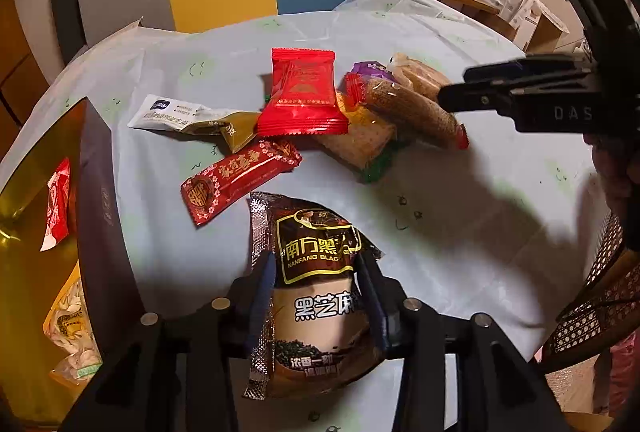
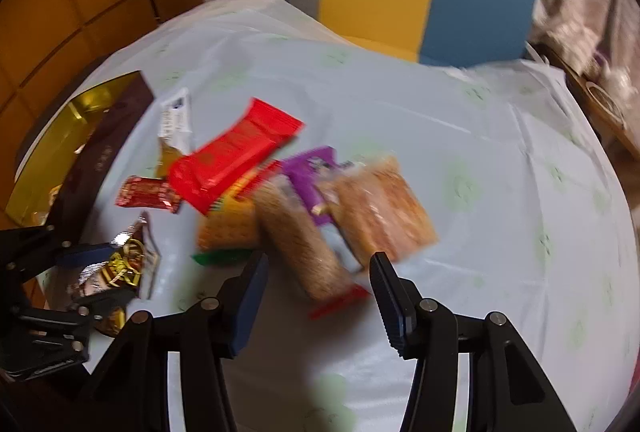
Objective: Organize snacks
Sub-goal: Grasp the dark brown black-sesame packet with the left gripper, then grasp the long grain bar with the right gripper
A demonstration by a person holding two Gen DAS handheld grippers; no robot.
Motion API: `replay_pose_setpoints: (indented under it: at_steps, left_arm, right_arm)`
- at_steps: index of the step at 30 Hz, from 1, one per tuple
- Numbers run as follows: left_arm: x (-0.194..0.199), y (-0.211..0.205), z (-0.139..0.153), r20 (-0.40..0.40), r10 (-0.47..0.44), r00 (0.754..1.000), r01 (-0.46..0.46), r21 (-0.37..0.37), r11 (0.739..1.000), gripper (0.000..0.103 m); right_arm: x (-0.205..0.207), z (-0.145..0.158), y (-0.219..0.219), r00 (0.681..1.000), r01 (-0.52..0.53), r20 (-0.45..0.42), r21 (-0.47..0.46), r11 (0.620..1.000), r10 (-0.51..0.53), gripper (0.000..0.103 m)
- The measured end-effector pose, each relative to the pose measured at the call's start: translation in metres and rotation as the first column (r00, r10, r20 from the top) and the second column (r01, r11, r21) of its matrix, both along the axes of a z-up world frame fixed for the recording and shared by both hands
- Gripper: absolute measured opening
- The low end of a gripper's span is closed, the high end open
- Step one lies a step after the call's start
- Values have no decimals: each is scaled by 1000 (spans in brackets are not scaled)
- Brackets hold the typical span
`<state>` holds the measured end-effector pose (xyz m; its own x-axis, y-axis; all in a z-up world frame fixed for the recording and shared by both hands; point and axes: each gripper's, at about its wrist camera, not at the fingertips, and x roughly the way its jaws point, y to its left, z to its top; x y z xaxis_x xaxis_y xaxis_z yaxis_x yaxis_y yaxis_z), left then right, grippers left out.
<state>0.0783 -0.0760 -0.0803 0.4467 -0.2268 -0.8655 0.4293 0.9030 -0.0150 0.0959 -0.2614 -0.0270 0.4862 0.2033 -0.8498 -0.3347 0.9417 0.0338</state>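
Pale cloth covers the table [image 1: 460, 232], snacks scattered across its middle. Left claw [image 1: 316, 284] grips the brown sesame packet [image 1: 316, 272], pads pressed on both its sides, tilted steeply downward beside the gold-lined box [image 1: 96, 192] at its left. That box seems the goal — keep the squeeze firm and release only once the packet is over its opening. Right claw [image 2: 320, 272] hangs open, also angled down, its jaws either side of the near end of a brown grain bar [image 2: 304, 244] without pressing it — centre before closing.
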Motion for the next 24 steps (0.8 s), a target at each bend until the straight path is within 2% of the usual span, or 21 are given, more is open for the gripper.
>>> replay_pose_setpoints:
  at_steps: [8, 9, 11, 14, 18, 21, 24]
  left_arm:
    - [-1, 10, -4, 4, -5, 1000, 5, -75, 997, 45]
    - [0, 11, -4, 3, -3, 1000, 4, -83, 997, 45]
    - [2, 14, -5, -10, 8, 1000, -9, -101, 995, 46]
    - [3, 16, -6, -15, 9, 1000, -11, -110, 994, 44]
    - [-1, 17, -7, 6, 7, 1000, -6, -119, 993, 40]
    - [-2, 18, -5, 14, 11, 1000, -9, -134, 991, 36]
    - [-4, 21, 0, 5, 6, 1000, -5, -170, 985, 33]
  right_arm:
    - [28, -30, 29, 996, -73, -61, -122, 990, 66, 53]
    - [31, -34, 30, 995, -73, -73, -129, 989, 64, 41]
    - [33, -37, 32, 995, -71, -82, -145, 987, 59, 37]
    - [23, -35, 35, 989, -85, -134, -131, 988, 68, 32]
    - [-1, -46, 30, 975, -39, -222, -130, 991, 9, 29]
    - [-22, -48, 26, 980, 6, -198, -109, 994, -28, 29]
    - [-23, -49, 28, 980, 25, -193, -116, 993, -47, 29]
